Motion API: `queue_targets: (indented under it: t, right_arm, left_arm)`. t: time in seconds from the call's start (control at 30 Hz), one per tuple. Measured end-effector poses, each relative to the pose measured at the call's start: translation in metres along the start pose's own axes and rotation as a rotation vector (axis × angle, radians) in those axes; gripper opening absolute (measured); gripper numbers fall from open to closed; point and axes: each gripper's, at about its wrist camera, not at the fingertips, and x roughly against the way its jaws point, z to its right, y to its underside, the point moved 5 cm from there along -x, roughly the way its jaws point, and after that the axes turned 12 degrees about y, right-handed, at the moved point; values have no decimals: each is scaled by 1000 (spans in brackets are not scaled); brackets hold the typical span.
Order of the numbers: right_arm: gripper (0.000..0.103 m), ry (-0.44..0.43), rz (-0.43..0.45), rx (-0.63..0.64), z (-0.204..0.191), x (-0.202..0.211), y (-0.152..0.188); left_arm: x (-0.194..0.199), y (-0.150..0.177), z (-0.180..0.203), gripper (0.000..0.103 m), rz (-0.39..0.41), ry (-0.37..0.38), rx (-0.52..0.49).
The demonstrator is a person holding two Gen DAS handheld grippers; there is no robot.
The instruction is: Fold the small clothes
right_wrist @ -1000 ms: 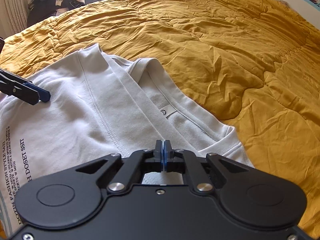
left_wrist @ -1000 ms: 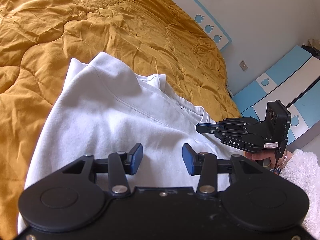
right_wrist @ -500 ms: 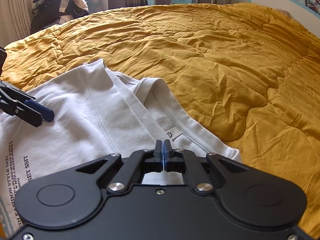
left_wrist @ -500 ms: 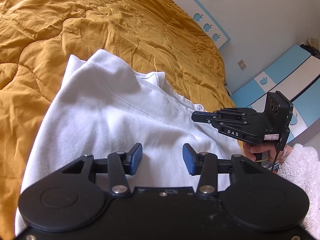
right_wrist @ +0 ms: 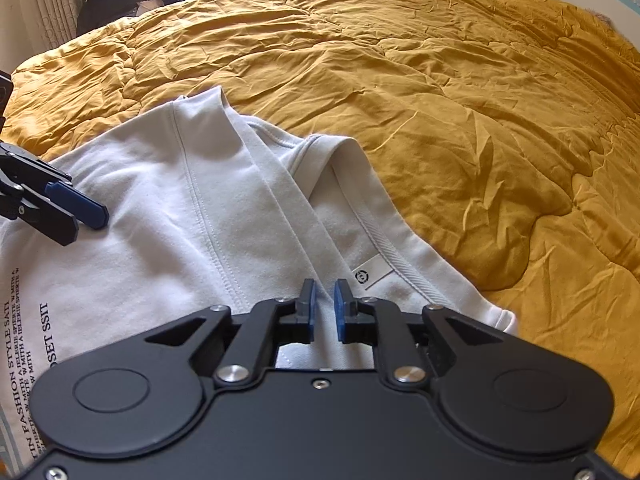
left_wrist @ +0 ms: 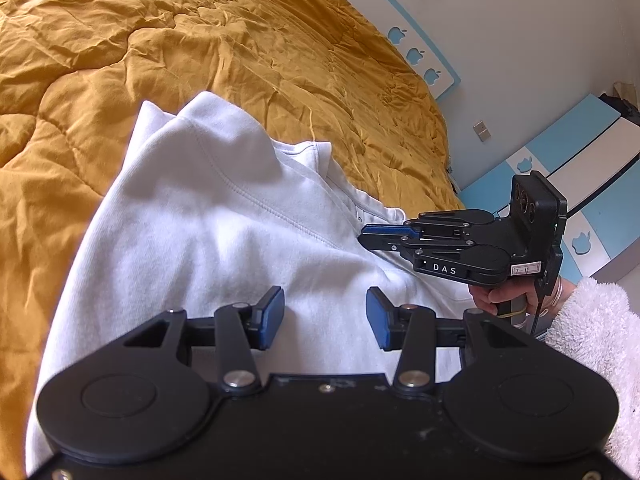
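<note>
shirt: 1, white [right_wrist: 168,216], lying on quilt [right_wrist: 460,92], sleeve folded over chest; fills 6–9 o'clock of right view.
quilt: 1, mustard, crumpled.
neck tag: 1 [right_wrist: 372,274], round logo, unreadable; at 1 o'clock of R claw.
print: at 8 o'clock in right view [right_wrist: 28,344], reads "FASHION STYLE", rest garbled.
L claw: [left_wrist: 325,317] spread wide, nothing pinched, above shirt.
R claw: [right_wrist: 324,309] narrow gap, opening; shirt below, not pinched. "DAS" on body [left_wrist: 445,269].
hand: 1 [left_wrist: 504,300], fluffy white sleeve [left_wrist: 592,332].
</note>
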Motion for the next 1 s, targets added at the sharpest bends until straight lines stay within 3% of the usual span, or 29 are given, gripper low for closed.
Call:
queue_targets:
  t: [0.1,0.4,0.5,0.6,0.8,1.0]
  right_arm:
    - [17,-16,-4,-12,2,0,-1]
    - [18,-69,-34,-49,0,-9,-1]
    - [4,-69,-20,-35,-2,-7,-1]
    - [3,-67,10,-27,-2,1,0]
    - [1,41,113,-39,8,16,-10]
    - [1,89,28,-4,-4,-7,-5]
  left_arm:
    - [0,0,0,46,0,2,2]
    - [-1,0,-2,47,1,3,13]
    - [0,0,-2,47,1,6,17]
    - [0,0,-2,47,2,11,23]
    - [0,1,-2,48,6,8,22]
    - [1,-1,1,47,34,-12,34]
